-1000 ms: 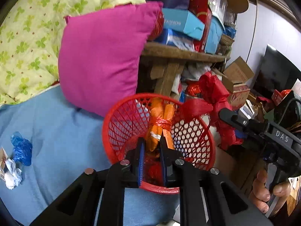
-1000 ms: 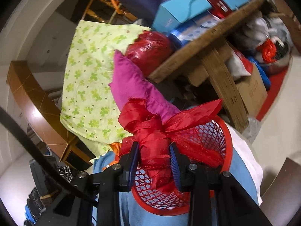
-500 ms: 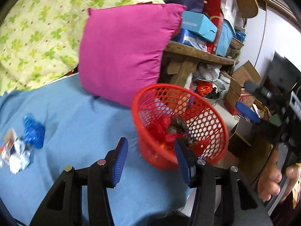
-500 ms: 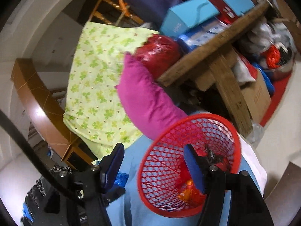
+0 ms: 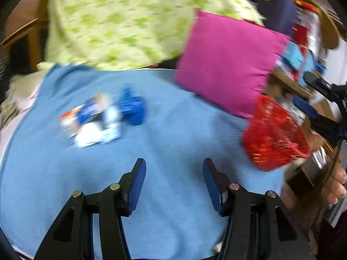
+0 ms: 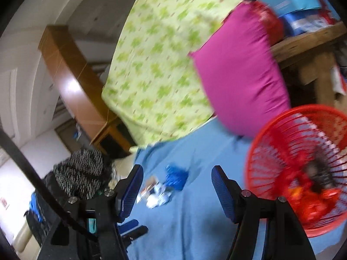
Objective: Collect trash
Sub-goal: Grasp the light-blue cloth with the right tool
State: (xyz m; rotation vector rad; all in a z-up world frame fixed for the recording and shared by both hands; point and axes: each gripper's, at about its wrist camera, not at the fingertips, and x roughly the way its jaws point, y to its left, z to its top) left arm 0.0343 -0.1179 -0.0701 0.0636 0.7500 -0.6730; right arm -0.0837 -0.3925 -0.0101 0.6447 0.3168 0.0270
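A red mesh basket [image 5: 273, 134] stands on the blue bedsheet [image 5: 169, 134] at the right; it also shows in the right wrist view [image 6: 303, 162] with red and orange trash inside. A small heap of trash lies on the sheet: a crumpled blue piece [image 5: 132, 109] and white and printed wrappers [image 5: 91, 121], seen in the right wrist view too [image 6: 160, 192]. My left gripper [image 5: 173, 184] is open and empty above the sheet, left of the basket. My right gripper [image 6: 177, 192] is open and empty, and shows at the right edge of the left wrist view [image 5: 312, 99] beside the basket.
A magenta pillow [image 5: 229, 65] leans behind the basket, next to a green-patterned quilt [image 5: 130, 21]. A cluttered wooden shelf [image 6: 303, 41] with boxes stands beyond the pillow. A dark speckled bundle [image 6: 80, 177] sits at the bed's left side.
Both grippers let go of their red and orange trash into the basket and opened. Both have since swung left, away from the basket, toward the heap of wrappers.
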